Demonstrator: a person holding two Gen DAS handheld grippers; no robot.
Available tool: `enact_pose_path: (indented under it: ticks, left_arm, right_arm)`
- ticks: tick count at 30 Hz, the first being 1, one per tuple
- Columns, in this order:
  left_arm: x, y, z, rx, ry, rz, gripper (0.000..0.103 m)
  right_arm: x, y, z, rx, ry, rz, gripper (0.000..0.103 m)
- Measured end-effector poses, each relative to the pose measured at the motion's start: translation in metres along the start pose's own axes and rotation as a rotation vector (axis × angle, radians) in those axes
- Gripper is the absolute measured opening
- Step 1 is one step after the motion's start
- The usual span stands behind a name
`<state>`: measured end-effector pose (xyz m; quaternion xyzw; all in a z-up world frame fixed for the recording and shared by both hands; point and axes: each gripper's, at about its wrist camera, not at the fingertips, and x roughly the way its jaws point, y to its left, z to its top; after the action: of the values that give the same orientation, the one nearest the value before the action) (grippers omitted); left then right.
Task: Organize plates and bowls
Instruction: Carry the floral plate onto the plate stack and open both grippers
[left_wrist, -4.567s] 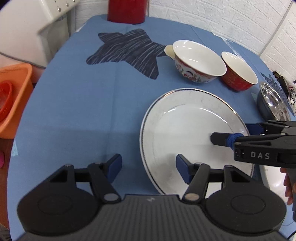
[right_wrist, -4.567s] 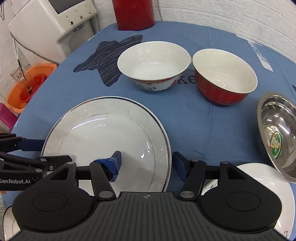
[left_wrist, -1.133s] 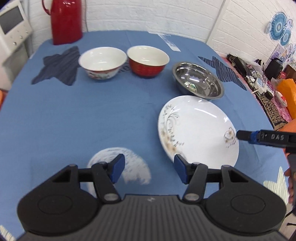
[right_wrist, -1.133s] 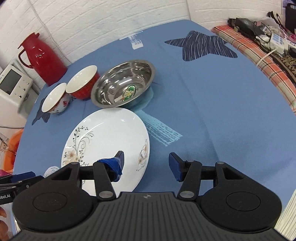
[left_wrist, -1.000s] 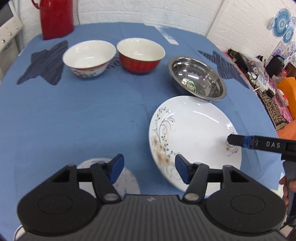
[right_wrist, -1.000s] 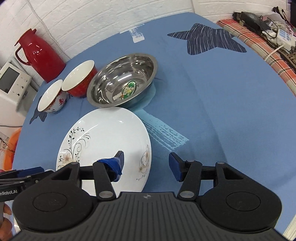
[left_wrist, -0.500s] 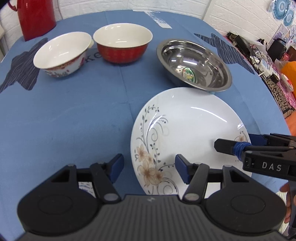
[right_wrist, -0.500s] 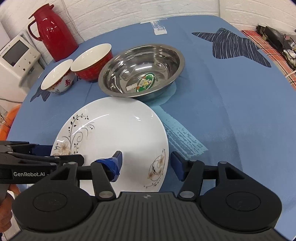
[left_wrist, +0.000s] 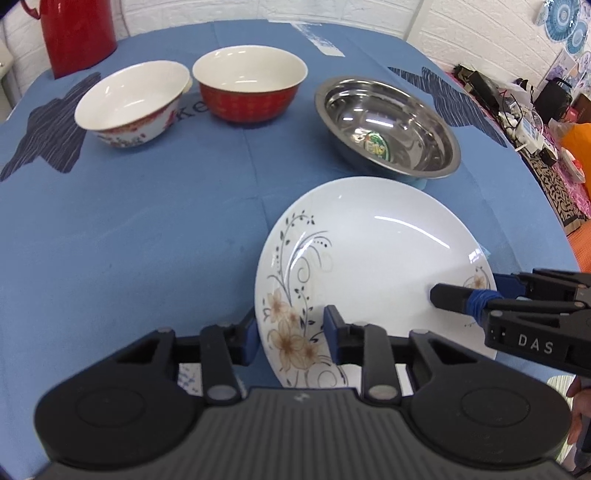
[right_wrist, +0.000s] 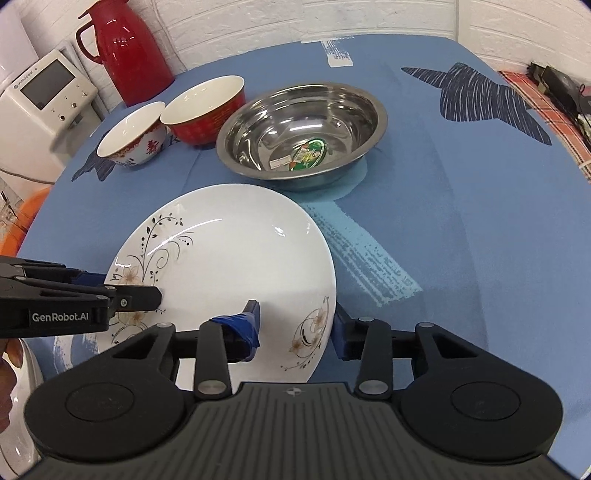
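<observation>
A red thermos jug (right_wrist: 129, 48) stood at the far edge of the blue tablecloth (right_wrist: 461, 221); a white appliance (right_wrist: 44, 96) sat beside it.

Floral plate (left_wrist: 373, 258) between both grippers

Lived-in room, dining corner doubling as recording setup. White brick-pattern wall (right_wrist: 369, 22); round worktop (left_wrist: 147, 221) under blue star-print cloth; red thermos jug (right_wrist: 129, 48); white screened appliance (right_wrist: 44, 99); clutter of cables and chargers (left_wrist: 517, 110) alongside.
</observation>
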<state>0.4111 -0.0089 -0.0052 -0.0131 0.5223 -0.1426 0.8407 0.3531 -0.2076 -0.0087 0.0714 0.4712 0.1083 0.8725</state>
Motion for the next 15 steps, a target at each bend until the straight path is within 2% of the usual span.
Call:
enact_pose_path:
  ticks: [8,15]
  left_arm:
    - [-0.021,0.013,-0.003,0.000,-0.022,0.044,0.028]
    - [-0.054,0.025,-0.010,-0.006,-0.078,0.052,0.028]
  right_arm:
    - [-0.006,0.020,-0.003,0.069,0.018,0.043,0.029]
    - [-0.024,0.047,0.000,0.019,-0.022,0.044,0.032]
